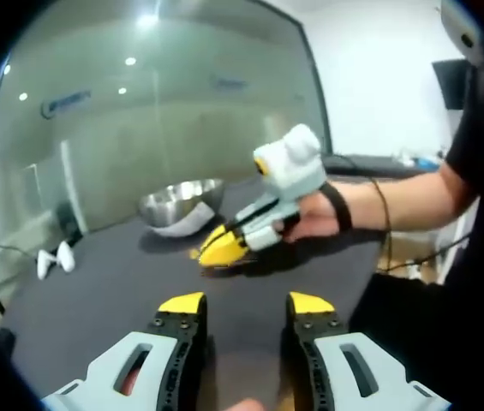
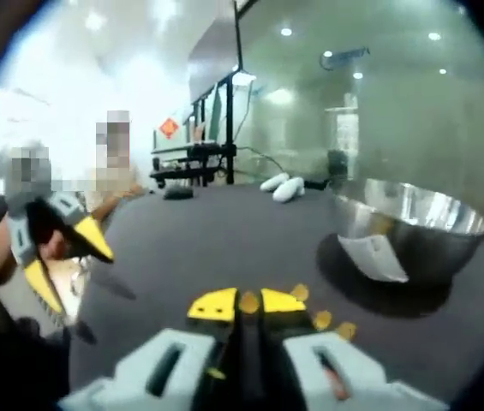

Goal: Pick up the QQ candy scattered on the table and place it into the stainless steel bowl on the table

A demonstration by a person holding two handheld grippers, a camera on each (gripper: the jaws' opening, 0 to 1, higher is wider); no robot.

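Bowl (image 2: 413,235): steel, on the dark table (image 2: 190,240); contents hidden.
Candy (image 2: 248,301): yellow piece pinched between the right gripper (image 2: 243,305) tips; more pieces (image 2: 323,320) on the table beside it, near the bowl.
Left gripper (image 1: 246,306): jaws apart, holding nothing.
Writing: blue sign on the glass wall (image 2: 344,56), unreadable.

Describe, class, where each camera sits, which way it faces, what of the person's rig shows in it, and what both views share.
Left gripper view: rides the left gripper, jaws apart, facing the right gripper and the stainless steel bowl.
Right gripper view: rides the right gripper, shut on a QQ candy, bowl ahead right.
Shared: bowl, dark table.
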